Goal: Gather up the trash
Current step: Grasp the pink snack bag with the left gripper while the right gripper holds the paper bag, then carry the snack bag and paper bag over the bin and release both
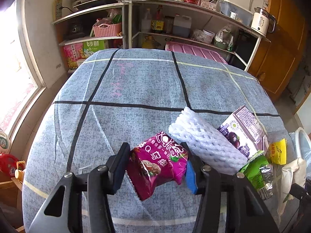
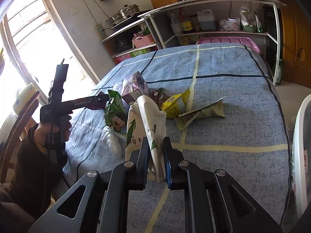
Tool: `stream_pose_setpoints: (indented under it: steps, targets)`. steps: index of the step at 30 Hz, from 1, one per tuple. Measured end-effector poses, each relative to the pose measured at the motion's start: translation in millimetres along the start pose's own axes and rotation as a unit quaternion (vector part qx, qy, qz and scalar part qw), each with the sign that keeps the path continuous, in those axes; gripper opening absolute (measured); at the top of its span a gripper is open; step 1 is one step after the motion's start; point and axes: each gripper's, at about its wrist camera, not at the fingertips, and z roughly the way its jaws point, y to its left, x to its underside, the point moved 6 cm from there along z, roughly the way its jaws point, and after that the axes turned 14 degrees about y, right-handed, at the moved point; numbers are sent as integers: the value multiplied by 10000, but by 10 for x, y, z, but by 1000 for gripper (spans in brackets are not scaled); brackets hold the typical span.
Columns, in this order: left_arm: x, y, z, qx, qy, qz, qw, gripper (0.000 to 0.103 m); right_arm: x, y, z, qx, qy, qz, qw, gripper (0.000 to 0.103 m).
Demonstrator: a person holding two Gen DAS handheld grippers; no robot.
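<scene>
Two pieces are being gripped: magenta snack packet (image 1: 158,163) is being clamped by the left gripper (image 1: 155,167) at lower centre, half-closed; cream paper bag (image 2: 144,120) is being pinched by the right gripper (image 2: 155,161), nearly shut. Foam net (image 1: 204,145), juice carton (image 1: 245,130), green wrapper (image 1: 254,170) and yellow wrapper (image 2: 176,104) are still lying on the tablecloth (image 1: 136,81), mid-frame. Nothing is being seen binned yet.

Black left gripper (image 2: 101,98) with white lettering, silver screws, blue pad (image 1: 191,176); trailing cable (image 2: 51,136); dark fleece sleeve (image 2: 31,155).

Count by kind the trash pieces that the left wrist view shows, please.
Snack wrappers: 3 (magenta wrapper, green wrapper, yellow wrapper)
Foam net: 1
Drink carton: 1
Paper bag: 1
Total: 6
</scene>
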Motion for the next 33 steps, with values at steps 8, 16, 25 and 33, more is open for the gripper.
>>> stream_pose_setpoints:
  steps: [8,16,25,33]
  targets:
    - [49,-36,-187,123,-139,-53,9998,43,34,-21,-113,-49,-172,57,9998,15]
    - [84,-392,-618,314,-530,295,9977,43,75,-149,-414,24,-496,196,9986,15]
    - [113,-1121,-927,673,-778,890,9907,43,175,-482,-873,306,-899,482,9943,15]
    - [212,-1926,-1001,1132,-794,1449,9797,43,311,-880,-1278,720,-1161,819,9872,15]
